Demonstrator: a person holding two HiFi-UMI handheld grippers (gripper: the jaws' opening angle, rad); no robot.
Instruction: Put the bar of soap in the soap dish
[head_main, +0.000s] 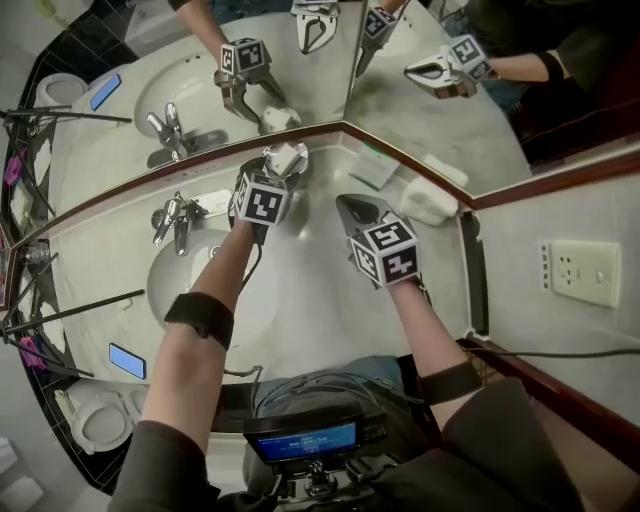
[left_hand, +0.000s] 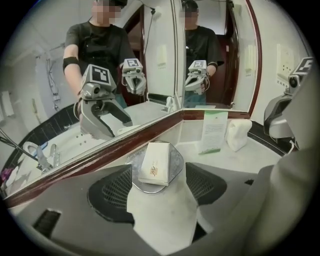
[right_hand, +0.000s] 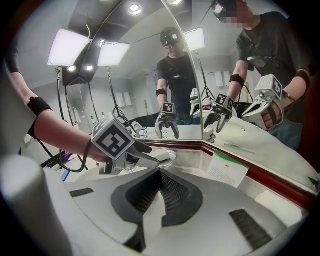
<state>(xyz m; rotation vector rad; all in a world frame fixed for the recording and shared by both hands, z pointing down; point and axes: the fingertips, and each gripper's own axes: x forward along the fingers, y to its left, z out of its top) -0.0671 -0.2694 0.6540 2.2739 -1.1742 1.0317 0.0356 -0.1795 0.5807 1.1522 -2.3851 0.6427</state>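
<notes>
My left tool (left_hand: 158, 175) is released; just ahead, the wrapped bar of soap (left_hand: 154, 162) lies in the soap dish (left_hand: 178, 160). My right tool (right_hand: 160, 179) is clenched, empty.

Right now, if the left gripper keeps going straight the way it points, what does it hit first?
Likely the bar of soap lying in the soap dish, just ahead of the left gripper with its jaws open; depth is unclear.

Nothing is legible: the mark on the bar of soap (left_hand: 155, 164) and the card's (left_hand: 213, 131) print are too small.
</notes>
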